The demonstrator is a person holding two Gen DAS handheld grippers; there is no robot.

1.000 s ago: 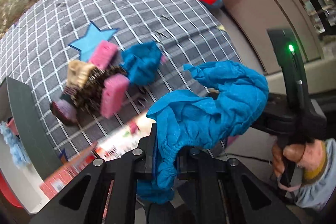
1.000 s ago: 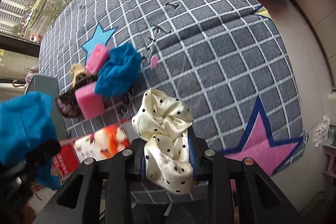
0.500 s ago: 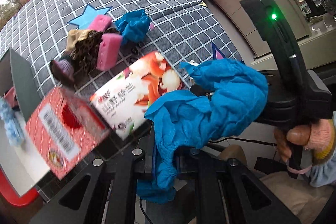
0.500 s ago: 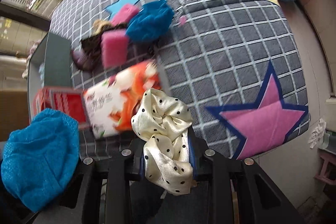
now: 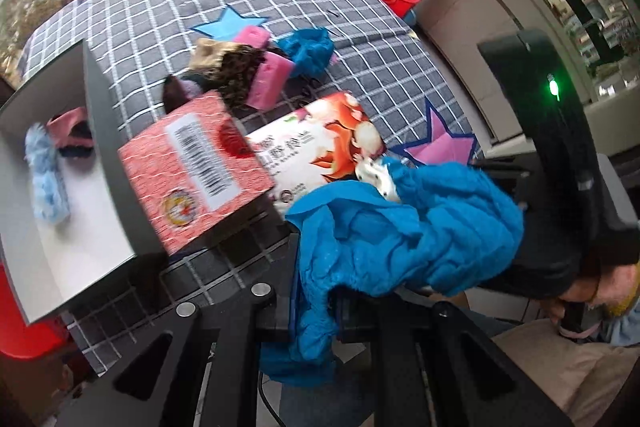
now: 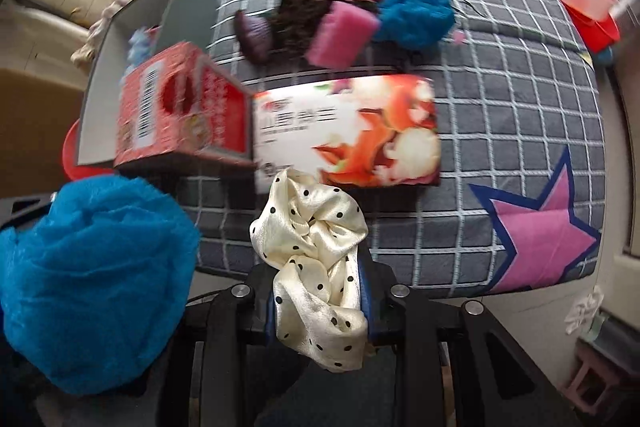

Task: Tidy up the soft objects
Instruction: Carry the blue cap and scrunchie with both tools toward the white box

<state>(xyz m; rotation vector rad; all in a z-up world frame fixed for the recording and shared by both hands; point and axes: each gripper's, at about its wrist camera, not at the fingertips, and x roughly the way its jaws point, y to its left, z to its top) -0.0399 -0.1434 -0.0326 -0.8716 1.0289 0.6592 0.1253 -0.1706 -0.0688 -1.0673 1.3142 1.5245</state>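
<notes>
Right wrist view: right gripper (image 6: pixel 320 301) clamps polka-dot scrunchie (image 6: pixel 316 247).
Left gripper (image 5: pixel 312 311) pinches blue cloth (image 5: pixel 400 223); both likely light, limp, best held mid-bunch.

Black left claw (image 5: pixel 314 311), silver screws, blue finger pads; matching right claw (image 6: pixel 320 303), green indicator light.

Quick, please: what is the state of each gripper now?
Left gripper: closed, holding blue cloth.
Right gripper: closed, holding cream polka-dot scrunchie.
</notes>
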